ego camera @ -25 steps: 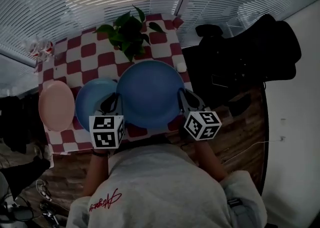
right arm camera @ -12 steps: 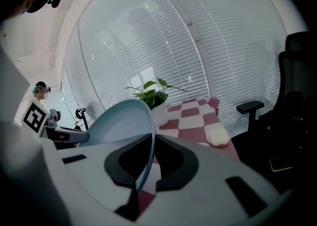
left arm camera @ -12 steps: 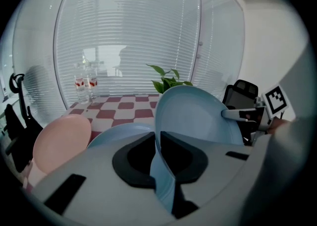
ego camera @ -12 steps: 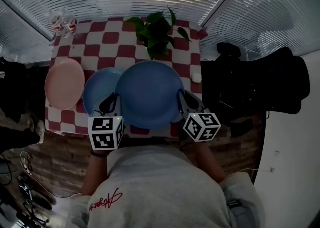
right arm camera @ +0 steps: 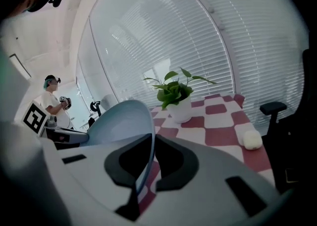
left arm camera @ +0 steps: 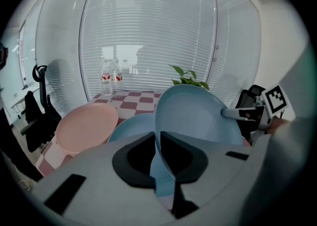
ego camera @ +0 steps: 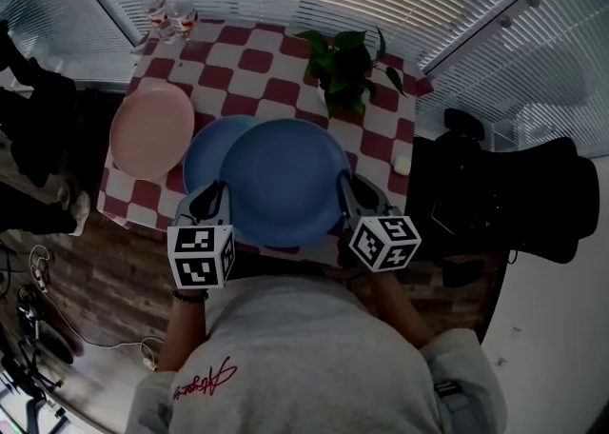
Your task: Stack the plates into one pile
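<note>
Checkered tablecloth (ego camera: 276, 89) holds a pink plate (ego camera: 152, 129) at the left with a small blue plate (ego camera: 202, 158) beside it. The left gripper (left arm camera: 158, 145) and right gripper (right arm camera: 148, 155) pinch opposite rims of the big blue plate (ego camera: 285, 180), partly above the small one. Nothing looks stacked yet.

— How many plates?
— Three: one large blue plate (ego camera: 285, 180), one smaller blue plate (ego camera: 203, 161), one pink plate (ego camera: 152, 128)
— And the rest?
— Two water bottles (ego camera: 181, 15), one potted plant (ego camera: 347, 66), one small white case (ego camera: 401, 164), and two grippers, the left gripper (ego camera: 213, 200) and the right gripper (ego camera: 348, 192)
</note>
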The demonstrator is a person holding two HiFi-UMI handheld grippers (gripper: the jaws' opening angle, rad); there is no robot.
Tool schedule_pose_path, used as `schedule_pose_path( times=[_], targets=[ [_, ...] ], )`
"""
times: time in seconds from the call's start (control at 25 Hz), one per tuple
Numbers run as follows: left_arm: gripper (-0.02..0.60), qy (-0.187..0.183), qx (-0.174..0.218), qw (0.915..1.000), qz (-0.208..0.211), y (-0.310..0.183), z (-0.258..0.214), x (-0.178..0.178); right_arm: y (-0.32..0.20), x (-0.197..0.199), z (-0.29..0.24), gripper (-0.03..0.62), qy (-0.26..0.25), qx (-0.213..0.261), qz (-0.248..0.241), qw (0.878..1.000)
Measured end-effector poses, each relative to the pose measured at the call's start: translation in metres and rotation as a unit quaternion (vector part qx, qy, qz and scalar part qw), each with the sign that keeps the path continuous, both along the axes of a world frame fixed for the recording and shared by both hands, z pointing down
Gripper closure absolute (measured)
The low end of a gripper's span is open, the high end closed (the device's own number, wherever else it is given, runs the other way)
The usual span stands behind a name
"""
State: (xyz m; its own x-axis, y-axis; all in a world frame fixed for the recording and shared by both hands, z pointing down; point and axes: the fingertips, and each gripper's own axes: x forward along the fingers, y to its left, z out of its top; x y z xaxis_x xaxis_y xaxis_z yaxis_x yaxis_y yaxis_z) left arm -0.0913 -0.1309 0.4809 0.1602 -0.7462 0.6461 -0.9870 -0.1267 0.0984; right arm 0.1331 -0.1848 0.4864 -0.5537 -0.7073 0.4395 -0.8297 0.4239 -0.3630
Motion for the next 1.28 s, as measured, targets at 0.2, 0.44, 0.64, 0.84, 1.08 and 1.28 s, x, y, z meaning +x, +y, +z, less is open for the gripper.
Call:
schedule_pose_path(
  times=[0.2,0.44,0.64,0.84,1.08,1.28],
  targets=[
    [0.537,0.002,-0.005,0.9998,-0.017,0.004,0.005,-0.027,-0.002,-0.030,0.003,0.566,0.010,-0.004,-0.027,1.000],
    [0.535,0.007,-0.012,0.9998,-0.013,0.005,0.012,-0.057,-0.006,-0.061,0.006,0.566,0.020,-0.008,-0.030,0.999],
    [0.532,0.010,-0.022,0.9996,0.013,0.002,0.017,-0.079,-0.004,-0.082,0.012,0.566,0.025,-0.020,-0.012,0.999],
    [0.532,0.011,-0.034,0.9987,0.036,-0.005,0.024,-0.097,0.000,-0.098,0.016,0.566,0.032,-0.027,0.005,0.999],
    [0.531,0.019,-0.052,0.9969,0.056,-0.008,0.039,-0.107,-0.001,-0.107,0.023,0.566,0.057,-0.025,0.016,0.998],
    [0.529,0.028,-0.063,0.9956,0.064,-0.012,0.050,-0.108,-0.003,-0.108,0.031,0.566,0.068,-0.029,0.024,0.997]
  ],
)
